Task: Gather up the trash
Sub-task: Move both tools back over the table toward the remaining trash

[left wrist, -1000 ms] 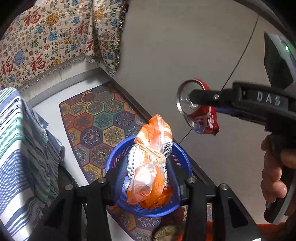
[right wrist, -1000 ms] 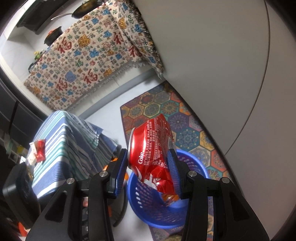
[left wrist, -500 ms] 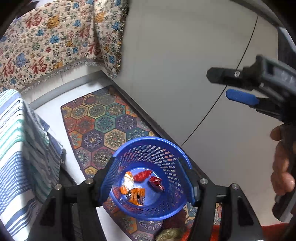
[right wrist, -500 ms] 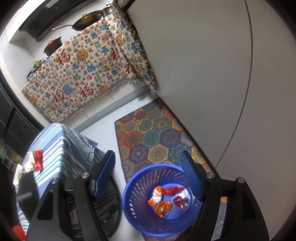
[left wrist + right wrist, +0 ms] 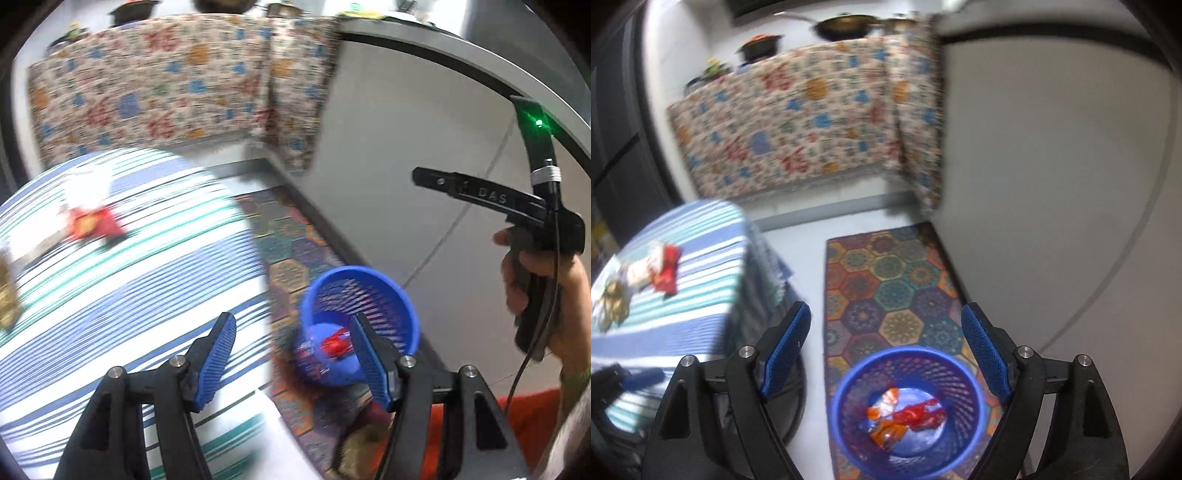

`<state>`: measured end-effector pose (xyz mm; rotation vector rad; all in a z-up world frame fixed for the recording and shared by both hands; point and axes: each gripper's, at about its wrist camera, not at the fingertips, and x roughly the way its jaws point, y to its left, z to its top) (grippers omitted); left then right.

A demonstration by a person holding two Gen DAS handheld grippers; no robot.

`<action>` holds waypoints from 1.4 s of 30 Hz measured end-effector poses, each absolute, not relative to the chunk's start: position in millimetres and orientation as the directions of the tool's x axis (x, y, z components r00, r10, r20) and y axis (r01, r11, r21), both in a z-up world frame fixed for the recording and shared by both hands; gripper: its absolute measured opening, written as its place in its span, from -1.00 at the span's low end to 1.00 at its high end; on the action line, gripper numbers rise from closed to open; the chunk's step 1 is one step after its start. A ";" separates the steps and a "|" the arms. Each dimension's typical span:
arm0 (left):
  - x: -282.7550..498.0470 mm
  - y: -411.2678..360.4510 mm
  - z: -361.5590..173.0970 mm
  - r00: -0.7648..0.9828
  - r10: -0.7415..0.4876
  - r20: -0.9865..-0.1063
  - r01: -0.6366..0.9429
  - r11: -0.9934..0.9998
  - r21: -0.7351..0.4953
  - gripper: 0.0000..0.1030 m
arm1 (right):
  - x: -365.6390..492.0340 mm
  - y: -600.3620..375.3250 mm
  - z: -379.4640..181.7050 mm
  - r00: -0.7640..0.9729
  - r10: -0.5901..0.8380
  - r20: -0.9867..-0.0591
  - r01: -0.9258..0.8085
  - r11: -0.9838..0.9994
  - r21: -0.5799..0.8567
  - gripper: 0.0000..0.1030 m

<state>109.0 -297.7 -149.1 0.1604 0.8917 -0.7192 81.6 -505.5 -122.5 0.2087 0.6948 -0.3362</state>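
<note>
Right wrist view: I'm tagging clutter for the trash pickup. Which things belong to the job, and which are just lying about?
Belongs to the job:
- blue basket
- crushed red can inside it
- orange bag inside it
- wrappers on the striped table

Just lying about:
- patterned rug
- wok
- black pot

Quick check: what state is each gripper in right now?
Left gripper: open, holding nothing.
Right gripper: jaws opening, nothing between them.

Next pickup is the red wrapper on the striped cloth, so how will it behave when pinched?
The red wrapper looks thin and crinkled, so it is probably light and floppy, likely to crush between the pads. It lies flat on the striped cloth, so it may slide, or the pinch may snag fabric.
</note>
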 end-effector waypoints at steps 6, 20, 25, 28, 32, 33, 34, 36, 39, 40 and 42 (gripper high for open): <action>124.2 -190.5 -148.9 0.509 -0.368 -0.778 0.504 0.860 -0.078 0.27 | 122.5 -398.1 -118.8 0.750 -0.091 -0.655 0.145 0.989 0.029 0.68; 158.0 -27.0 -165.7 0.565 -0.159 -0.810 0.205 0.977 -0.049 0.27 | 186.3 -204.0 -183.3 0.586 0.202 -0.785 -0.236 0.969 0.073 0.64; 169.2 -20.4 -174.3 0.568 -0.132 -0.812 0.193 0.981 -0.024 0.31 | 200.7 -182.4 -192.5 0.576 0.186 -0.796 -0.258 0.965 0.039 0.67; 176.0 -21.6 -175.7 0.575 -0.115 -0.810 0.206 0.979 0.007 0.42 | 207.0 -179.9 -193.7 0.582 0.188 -0.791 -0.259 0.965 0.039 0.70; 190.7 -18.0 -177.4 0.581 -0.113 -0.806 0.209 0.978 0.013 0.69 | 212.7 -177.9 -193.5 0.588 0.174 -0.790 -0.249 0.968 0.027 0.80; 193.1 -16.4 -177.5 0.582 -0.117 -0.805 0.212 0.977 0.012 0.72 | 216.3 -178.6 -193.0 0.588 0.171 -0.791 -0.247 0.969 0.026 0.84; 197.0 -15.1 -178.1 0.583 -0.120 -0.803 0.219 0.976 0.013 0.77 | 216.5 -178.5 -193.2 0.588 0.169 -0.791 -0.244 0.969 0.026 0.86; 204.9 -12.3 -178.3 0.579 -0.129 -0.805 0.231 0.973 0.011 0.78 | 218.4 -178.7 -193.8 0.588 0.165 -0.792 -0.238 0.971 0.026 0.90; 217.7 -11.9 -177.6 0.577 -0.137 -0.805 0.245 0.970 0.010 0.78 | 222.4 -179.6 -194.1 0.589 0.162 -0.792 -0.234 0.972 0.025 0.96; 222.8 -11.6 -177.1 0.573 -0.142 -0.807 0.250 0.968 0.007 0.78 | 222.8 -179.6 -194.2 0.588 0.161 -0.793 -0.232 0.972 0.026 0.97; 228.8 -10.7 -175.3 0.570 -0.163 -0.805 0.261 0.965 -0.010 0.78 | 223.0 -179.3 -194.0 0.586 0.161 -0.794 -0.231 0.973 0.027 0.98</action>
